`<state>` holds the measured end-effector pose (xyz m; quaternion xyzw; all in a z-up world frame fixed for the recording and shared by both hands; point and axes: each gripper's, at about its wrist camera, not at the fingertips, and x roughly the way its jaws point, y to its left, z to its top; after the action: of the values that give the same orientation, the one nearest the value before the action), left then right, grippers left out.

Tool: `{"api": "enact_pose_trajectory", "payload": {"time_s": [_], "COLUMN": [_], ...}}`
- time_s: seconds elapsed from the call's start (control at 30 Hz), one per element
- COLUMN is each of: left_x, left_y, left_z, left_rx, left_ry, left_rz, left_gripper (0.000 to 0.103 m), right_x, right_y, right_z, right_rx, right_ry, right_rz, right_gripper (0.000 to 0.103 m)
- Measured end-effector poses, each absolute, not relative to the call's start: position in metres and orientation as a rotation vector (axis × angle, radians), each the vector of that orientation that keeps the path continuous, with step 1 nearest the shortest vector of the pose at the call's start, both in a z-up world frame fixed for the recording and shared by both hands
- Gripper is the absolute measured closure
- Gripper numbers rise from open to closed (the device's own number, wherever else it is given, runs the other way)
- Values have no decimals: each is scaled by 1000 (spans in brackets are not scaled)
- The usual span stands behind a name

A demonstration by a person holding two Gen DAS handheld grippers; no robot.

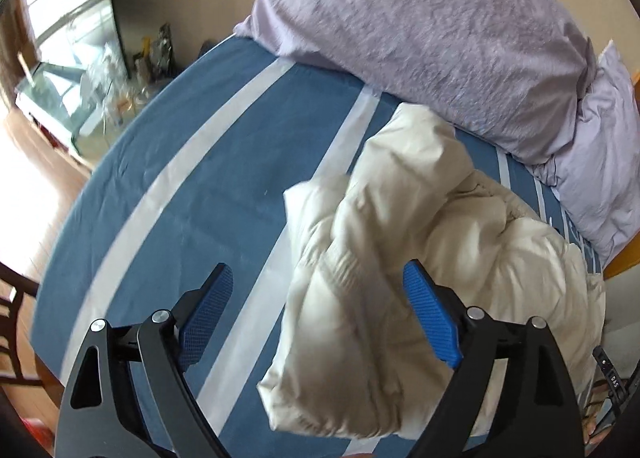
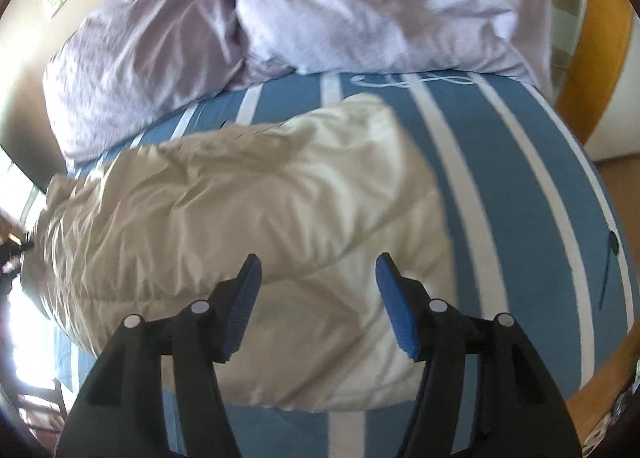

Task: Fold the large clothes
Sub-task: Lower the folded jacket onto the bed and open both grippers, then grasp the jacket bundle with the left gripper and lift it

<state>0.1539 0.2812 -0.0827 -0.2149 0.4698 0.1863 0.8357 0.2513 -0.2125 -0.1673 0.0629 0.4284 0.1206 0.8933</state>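
Note:
A cream puffy jacket [image 1: 420,242] lies crumpled on the bed with the blue and white striped sheet [image 1: 192,162]. My left gripper [image 1: 320,278] is open and empty, hovering over the jacket's near left edge, with its right finger above the fabric. In the right wrist view the jacket [image 2: 248,210] spreads wide across the sheet [image 2: 520,186]. My right gripper [image 2: 318,274] is open and empty, just above the jacket's near right part.
A lilac duvet [image 1: 432,26] is heaped at the head of the bed; it also shows in the right wrist view [image 2: 320,6]. A glass cabinet [image 1: 64,98] and wooden floor lie left of the bed. A wooden bed frame [image 2: 600,58] runs along the right.

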Motion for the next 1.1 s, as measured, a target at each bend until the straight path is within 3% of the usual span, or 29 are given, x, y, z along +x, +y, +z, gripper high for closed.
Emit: {"api": "enact_pose_trajectory", "payload": {"time_s": [0.27, 0.4, 0.63, 0.77, 0.87, 1.1], "left_x": [179, 180, 169, 158, 153, 152], "left_y": [282, 290, 299, 300, 295, 283], "left_z": [-117, -131, -145, -153, -154, -142], "left_rx": [-392, -436, -577, -712, -791, -781], "left_ry": [1124, 1140, 1114, 1051, 998, 950], "left_rz": [420, 412, 368, 331, 273, 260], "left_gripper": [11, 4, 5, 20, 46, 74], "right_x": [256, 258, 258, 259, 259, 259], "right_y": [-200, -196, -188, -187, -186, -181], "right_z": [-184, -188, -189, -190, -191, -195], "right_rx": [83, 47, -8, -9, -12, -41], "right_ry": [935, 944, 942, 946, 946, 949], "right_rz": [253, 257, 250, 249, 243, 218], "right_gripper": [41, 39, 33, 31, 30, 30]}}
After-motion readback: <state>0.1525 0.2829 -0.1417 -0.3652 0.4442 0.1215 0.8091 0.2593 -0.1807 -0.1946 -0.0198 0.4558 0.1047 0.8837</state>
